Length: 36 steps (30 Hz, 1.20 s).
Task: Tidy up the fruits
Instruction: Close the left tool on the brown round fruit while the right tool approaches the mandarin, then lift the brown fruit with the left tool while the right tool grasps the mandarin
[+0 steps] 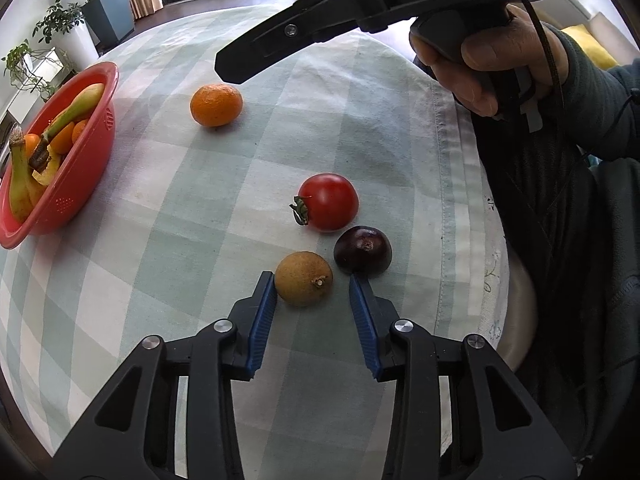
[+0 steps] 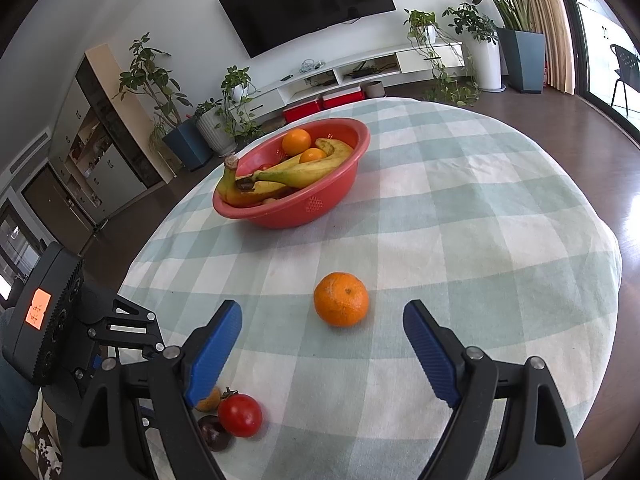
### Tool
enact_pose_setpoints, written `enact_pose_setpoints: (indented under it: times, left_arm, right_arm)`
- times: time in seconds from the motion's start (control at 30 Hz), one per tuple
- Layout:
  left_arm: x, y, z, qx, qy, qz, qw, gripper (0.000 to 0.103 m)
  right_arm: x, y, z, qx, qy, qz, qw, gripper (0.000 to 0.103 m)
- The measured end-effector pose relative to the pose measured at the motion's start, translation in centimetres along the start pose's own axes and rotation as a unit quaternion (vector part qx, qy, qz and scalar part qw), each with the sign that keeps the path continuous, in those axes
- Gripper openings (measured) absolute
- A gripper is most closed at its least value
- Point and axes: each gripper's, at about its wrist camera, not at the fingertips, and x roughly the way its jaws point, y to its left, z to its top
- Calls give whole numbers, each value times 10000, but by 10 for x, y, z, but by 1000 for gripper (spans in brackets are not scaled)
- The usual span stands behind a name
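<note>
My left gripper (image 1: 312, 280) is open, its blue fingertips on either side of a small brown round fruit (image 1: 304, 279) on the checked cloth. A dark purple fruit (image 1: 362, 251) and a red tomato (image 1: 329, 201) lie just beyond it. A mandarin (image 1: 216, 105) lies farther off. The red basket (image 1: 88, 168) with bananas and oranges stands at the left. My right gripper (image 2: 322, 312) is open and empty, held above the table, with the mandarin (image 2: 341, 299) between and beyond its fingers. The basket (image 2: 320, 200) is farther back. The tomato (image 2: 240, 415) and dark fruit (image 2: 214, 432) show at lower left.
The round table is covered by a green and white checked cloth (image 2: 460, 220). The table edge and the person's body (image 1: 580, 240) are at the right in the left wrist view. Potted plants (image 2: 192, 120) and a TV unit stand beyond the table.
</note>
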Motion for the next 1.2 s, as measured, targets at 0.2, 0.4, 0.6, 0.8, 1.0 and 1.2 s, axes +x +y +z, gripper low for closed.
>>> enact_pose_setpoints:
  times: [0.2, 0.4, 0.6, 0.8, 1.0, 1.2]
  left_arm:
    - [-3, 0, 0, -33, -82, -25, 10000, 35]
    - [-2, 5, -5, -257, -157, -64, 9995, 35]
    - [-1, 3, -4, -326, -303, -5, 9990, 26]
    - [-1, 2, -4, -467, -364, 86, 9982, 26]
    - [-11, 0, -11, -683, -501, 367, 9957, 26]
    - [-32, 2, -26, -1262, -955, 619, 9855, 26]
  right_arm:
    - [1, -1, 0, 5, 18, -8, 10000, 85]
    - [1, -1, 0, 4, 17, -7, 10000, 85]
    - [2, -2, -2, 7, 29, -17, 10000, 85]
    - [3, -2, -3, 10, 37, -27, 10000, 85]
    - [5, -4, -3, -16, 38, -81, 10000, 85]
    - [9, -5, -1, -47, 118, -168, 9998, 83]
